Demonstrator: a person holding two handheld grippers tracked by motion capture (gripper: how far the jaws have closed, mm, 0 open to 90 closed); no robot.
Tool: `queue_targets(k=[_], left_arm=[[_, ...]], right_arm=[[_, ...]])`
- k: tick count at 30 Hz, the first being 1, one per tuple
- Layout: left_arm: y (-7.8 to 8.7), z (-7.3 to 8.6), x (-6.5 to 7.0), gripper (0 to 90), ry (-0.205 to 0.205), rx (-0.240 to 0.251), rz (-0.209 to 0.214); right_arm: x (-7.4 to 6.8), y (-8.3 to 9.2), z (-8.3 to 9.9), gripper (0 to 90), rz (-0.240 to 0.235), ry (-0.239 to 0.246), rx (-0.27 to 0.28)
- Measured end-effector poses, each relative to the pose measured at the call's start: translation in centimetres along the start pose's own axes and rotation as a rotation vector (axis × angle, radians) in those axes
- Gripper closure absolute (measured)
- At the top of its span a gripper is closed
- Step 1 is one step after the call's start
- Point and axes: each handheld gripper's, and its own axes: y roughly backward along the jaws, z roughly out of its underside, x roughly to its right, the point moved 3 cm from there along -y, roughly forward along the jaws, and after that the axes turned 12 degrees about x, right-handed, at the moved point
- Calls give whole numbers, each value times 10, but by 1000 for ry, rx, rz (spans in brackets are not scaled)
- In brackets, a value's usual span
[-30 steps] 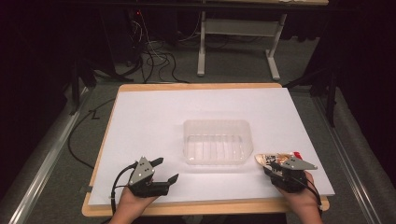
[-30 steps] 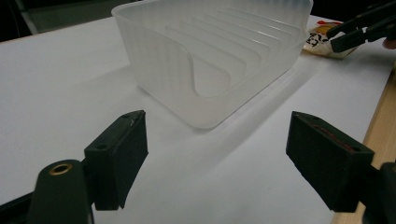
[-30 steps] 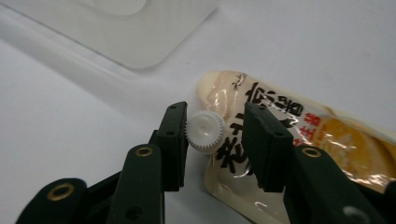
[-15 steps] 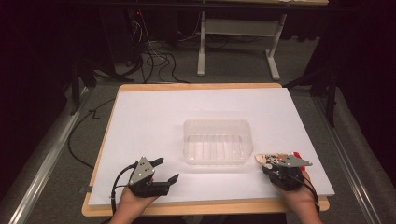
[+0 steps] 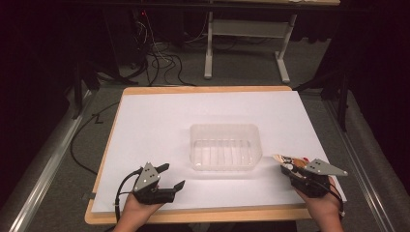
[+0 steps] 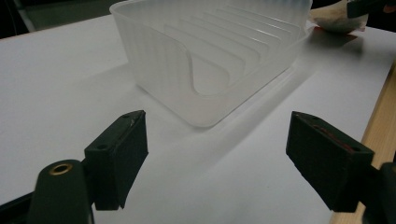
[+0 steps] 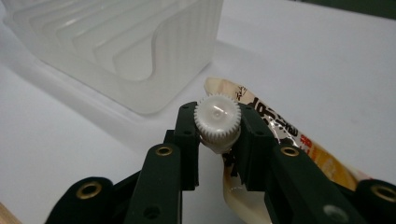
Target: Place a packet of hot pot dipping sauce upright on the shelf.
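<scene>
Overhead, a person sits at a white desk with a gripper in each hand. The right gripper has just been closing, and its jaws now clench the white ribbed cap of a printed pouch at the desk's near right. A clear tub sits mid-desk, just left of and slightly beyond the pouch, whose long axis points toward the tub — the right hand is far nearer. The left gripper rests at the near left, jaws spread wide, holding nothing. The right gripper view shows the cap grip; the high view cannot resolve it.
</scene>
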Motion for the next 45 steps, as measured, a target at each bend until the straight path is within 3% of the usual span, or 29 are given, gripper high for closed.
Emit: queue_targets(k=[2,11,23,30,37,45], left_arm=[[0,0,0,212,-3,-3,1],[2,0,-3,212,-1,-4,-6],[12,3,-5,212,3,-5,-27],[25,5,-8,212,7,-2,-60],[40,9,-11,212,15,-3,-94],[52,12,-13,212,29,4,-127]], right_arm=[[4,7,-7,741,8,3,44],[8,20,-23,742,27,16,122],[19,31,-41,743,43,-55,257],[19,25,-48,743,31,-82,315],[15,12,-57,744,32,-58,404],[20,1,-59,745,42,-86,444]])
